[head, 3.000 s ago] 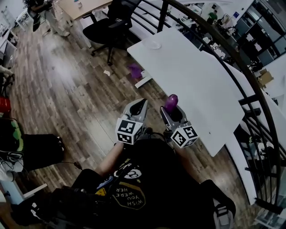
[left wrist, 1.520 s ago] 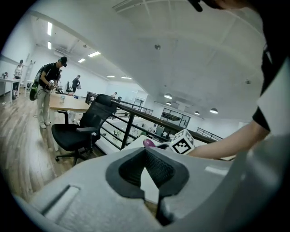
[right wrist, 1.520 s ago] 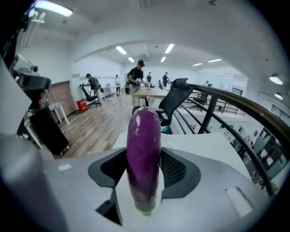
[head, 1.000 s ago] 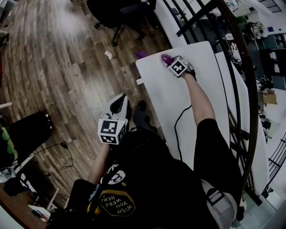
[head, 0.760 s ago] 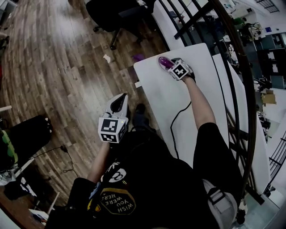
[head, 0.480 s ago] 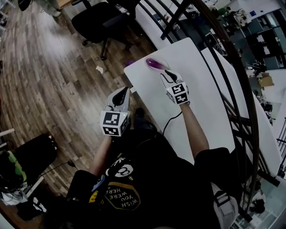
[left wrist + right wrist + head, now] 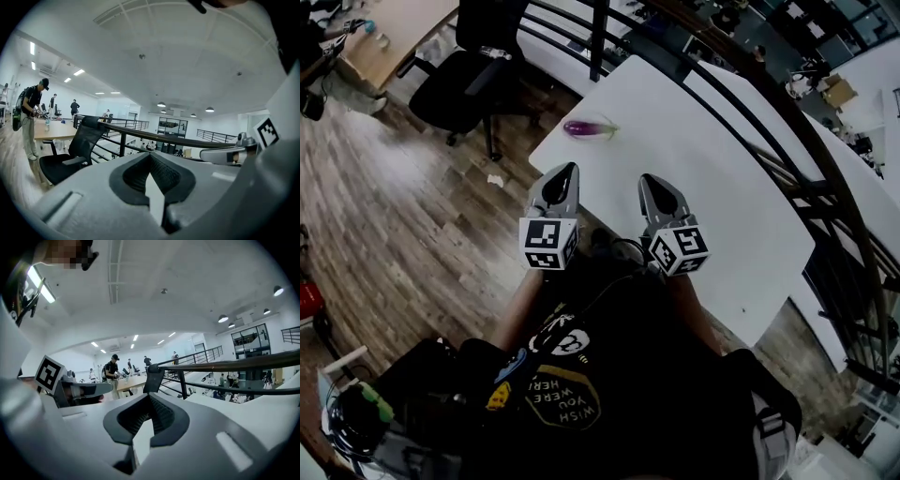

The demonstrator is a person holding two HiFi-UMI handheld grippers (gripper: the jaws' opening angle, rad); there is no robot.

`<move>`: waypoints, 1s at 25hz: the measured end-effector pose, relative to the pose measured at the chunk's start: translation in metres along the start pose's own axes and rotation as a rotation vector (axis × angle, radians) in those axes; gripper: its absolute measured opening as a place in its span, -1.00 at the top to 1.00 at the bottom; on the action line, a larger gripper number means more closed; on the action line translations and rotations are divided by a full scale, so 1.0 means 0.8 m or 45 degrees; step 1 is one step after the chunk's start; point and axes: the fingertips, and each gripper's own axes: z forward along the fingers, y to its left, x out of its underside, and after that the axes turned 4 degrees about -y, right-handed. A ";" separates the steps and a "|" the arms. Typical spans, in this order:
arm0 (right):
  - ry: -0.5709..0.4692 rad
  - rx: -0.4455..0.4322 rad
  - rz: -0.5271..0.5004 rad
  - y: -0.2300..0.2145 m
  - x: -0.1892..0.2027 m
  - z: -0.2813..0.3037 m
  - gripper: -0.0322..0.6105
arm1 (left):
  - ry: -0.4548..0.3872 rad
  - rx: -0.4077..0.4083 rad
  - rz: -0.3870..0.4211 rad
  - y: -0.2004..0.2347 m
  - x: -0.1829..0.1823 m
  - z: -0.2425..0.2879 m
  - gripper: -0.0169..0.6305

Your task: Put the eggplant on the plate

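Note:
The purple eggplant (image 7: 587, 128) lies on a small pale plate (image 7: 610, 126) near the far left corner of the white table (image 7: 712, 187). Both grippers hover side by side close to my body, over the table's near edge and well apart from the eggplant. My left gripper (image 7: 564, 172) is shut and holds nothing; its own view shows its jaws (image 7: 150, 155) meeting. My right gripper (image 7: 650, 181) is shut and empty as well, with the jaws (image 7: 151, 397) together. Each gripper view points level across the room, so neither shows the eggplant or the plate.
A black office chair (image 7: 476, 69) stands on the wooden floor left of the table. A wooden desk (image 7: 389, 37) sits at the far left. A black railing (image 7: 769, 112) curves behind the table. A white scrap (image 7: 495, 180) lies on the floor. People stand far off (image 7: 112, 369).
My right gripper let go of the eggplant on the plate, drew back toward my body and shut. My left gripper rose to sit beside it.

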 end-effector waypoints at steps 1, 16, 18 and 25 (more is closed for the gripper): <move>-0.018 0.004 -0.006 0.000 -0.005 -0.006 0.90 | 0.005 0.014 0.009 -0.007 -0.001 0.001 0.93; 0.041 -0.059 -0.017 0.011 0.010 -0.009 0.90 | 0.038 0.032 0.072 -0.028 0.000 -0.004 0.93; 0.078 -0.120 -0.018 0.018 0.013 -0.003 0.90 | 0.038 0.022 0.067 -0.023 -0.001 -0.004 0.93; 0.026 -0.150 -0.064 0.027 0.000 0.010 0.90 | 0.041 0.009 0.061 -0.013 -0.002 -0.007 0.93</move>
